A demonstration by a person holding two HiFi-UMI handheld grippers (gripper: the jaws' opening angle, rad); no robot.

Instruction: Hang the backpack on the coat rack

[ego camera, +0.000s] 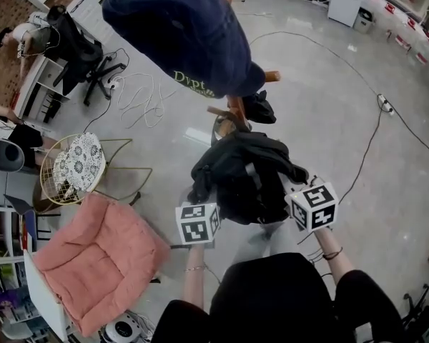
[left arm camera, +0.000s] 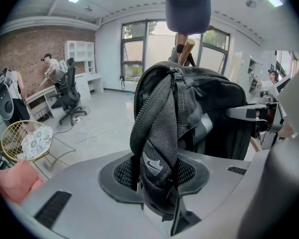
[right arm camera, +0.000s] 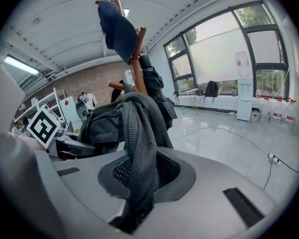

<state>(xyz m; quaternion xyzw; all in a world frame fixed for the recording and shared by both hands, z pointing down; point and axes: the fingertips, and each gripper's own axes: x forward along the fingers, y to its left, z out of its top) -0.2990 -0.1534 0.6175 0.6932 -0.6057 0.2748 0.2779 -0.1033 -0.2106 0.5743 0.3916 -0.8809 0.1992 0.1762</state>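
**A:** What were the tools doing, nearest first?

**B:** The left gripper [left arm camera: 158,198] had its jaws clamped on a grey mesh shoulder strap [left arm camera: 157,133] of the backpack [ego camera: 247,177], the one with a small pale logo. The right gripper [right arm camera: 134,203] was pinched narrow on the other mesh strap [right arm camera: 139,148].

**A:** So where was the backpack itself?

**B:** It was black and slumped, held up off the floor between the two grippers. It was just in front of the wooden coat rack [ego camera: 237,109]. I couldn't tell whether any part of it touched a peg.

**A:** Was anything on the rack?

**B:** A navy cap [ego camera: 179,27] sat at the top, and a small dark item [ego camera: 259,108] hung from a lower peg.

**A:** And beyond that?

**B:** To the person's left stood a pink cushioned chair [ego camera: 100,259], then a gold wire chair [ego camera: 75,166]. Farther off, white cables [ego camera: 146,95] lay loose on the grey floor, and a black office chair [ego camera: 79,48] stood beside a person [ego camera: 18,34] at a desk.
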